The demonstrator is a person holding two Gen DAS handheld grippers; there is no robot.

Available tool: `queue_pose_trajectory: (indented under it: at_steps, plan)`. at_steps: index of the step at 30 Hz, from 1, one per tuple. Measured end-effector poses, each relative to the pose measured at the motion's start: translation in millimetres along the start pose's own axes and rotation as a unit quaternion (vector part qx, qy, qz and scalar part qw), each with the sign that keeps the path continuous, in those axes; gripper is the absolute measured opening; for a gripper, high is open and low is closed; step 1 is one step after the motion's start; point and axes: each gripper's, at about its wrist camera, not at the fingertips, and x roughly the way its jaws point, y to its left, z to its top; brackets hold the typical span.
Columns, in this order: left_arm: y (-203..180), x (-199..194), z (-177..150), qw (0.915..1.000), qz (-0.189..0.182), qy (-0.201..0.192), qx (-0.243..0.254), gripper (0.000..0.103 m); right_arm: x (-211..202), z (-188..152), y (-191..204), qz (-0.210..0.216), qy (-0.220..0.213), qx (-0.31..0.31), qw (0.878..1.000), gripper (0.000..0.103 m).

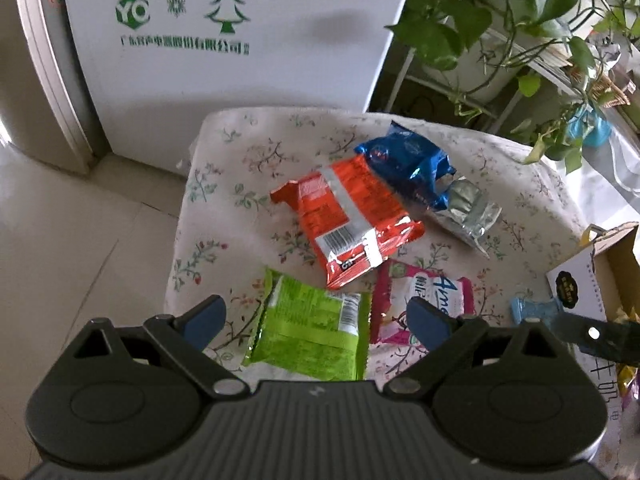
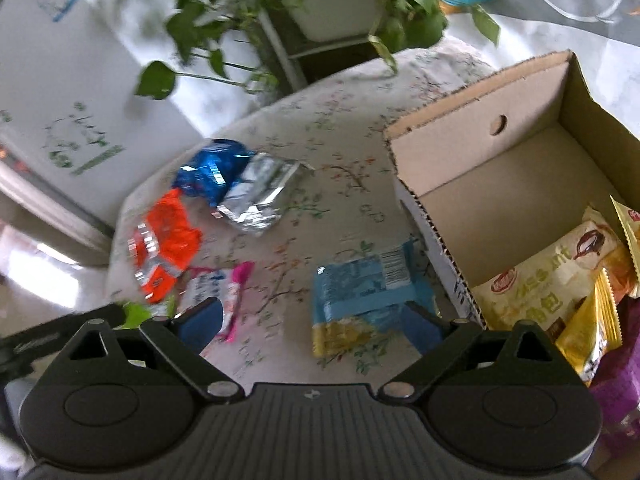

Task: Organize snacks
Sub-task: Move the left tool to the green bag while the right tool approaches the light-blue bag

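From my left wrist cam, the left tool (image 1: pixel 316 318) has its jaws spread wide with nothing pinched, hanging over the near edge of the desk (image 1: pixel 224 152), which has a floral cloth on it. The green packet (image 1: pixel 310 338) sits right between the two blue pads, close to the near edge, but the pads aren't touching it. Just beside it on the right is the pink-and-white packet (image 1: pixel 424 300), partly behind my right-hand pad. The orange packet (image 1: pixel 348 220) lies in the middle of the desk, and the blue foil packet (image 1: pixel 408 160) is further back, overlapping a silver packet (image 1: pixel 468 208) toward the far right. A white fridge (image 1: pixel 224 48) with green tree print stands past the far edge, with a leafy plant (image 1: pixel 500 20) to its right. The other tool's tip pokes in at the right edge of the view.

Over to the right wrist cam, which is pretty blurry. The right tool (image 2: pixel 316 320) is also spread open and empty. A light-blue-and-yellow packet (image 2: pixel 364 304) lies on the desk between its pads, near the right-hand pad, and I can't tell whether it's touching. The cardboard box (image 2: pixel 472 132) sits at the desk's right edge, with a cream croissant packet (image 2: pixel 548 276) and a yellow packet (image 2: pixel 588 340) already in it. The orange, blue foil and silver packets are over on the left side.
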Motion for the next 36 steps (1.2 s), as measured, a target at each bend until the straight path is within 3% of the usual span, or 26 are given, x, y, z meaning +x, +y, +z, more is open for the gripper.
queue_pose_trajectory:
  at_steps: [5, 13, 18, 21, 23, 30, 36]
  plan:
    - [-0.9, 4.3, 1.1, 0.9999, -0.002, -0.002, 0.016, 0.096, 18.4, 3.9, -1.6, -0.035, 0.007, 0.011, 0.999, 0.099]
    - [0.6, 21.5, 1.2, 0.9994, 0.015, 0.007, 0.030, 0.096, 34.0, -1.5, 19.3, -0.059, 0.022, -0.030, 0.998, 0.103]
    - [5.4, 27.9, 1.4, 0.9994, 0.021, 0.014, 0.026, 0.096, 35.5, -1.4, 21.2, 0.012, 0.061, 0.001, 0.998, 0.103]
    - [7.1, 31.1, 0.5, 0.9992, 0.023, 0.020, 0.024, 0.096, 34.5, -0.1, 19.5, 0.082, 0.091, 0.026, 0.992, 0.103]
    - [7.9, 32.2, 0.1, 0.9992, 0.022, 0.023, 0.023, 0.096, 29.6, 3.0, 20.8, 0.099, 0.089, 0.023, 0.991, 0.103]
    - [6.1, 34.9, -2.3, 0.9987, 0.013, 0.026, 0.041, 0.096, 23.1, 17.6, 22.3, 0.016, 0.034, -0.045, 0.998, 0.103]
    - [-1.3, 42.7, -6.2, 0.9972, 0.009, 0.024, 0.071, 0.096, 37.3, 17.3, 16.5, -0.020, 0.036, -0.056, 0.998, 0.103]
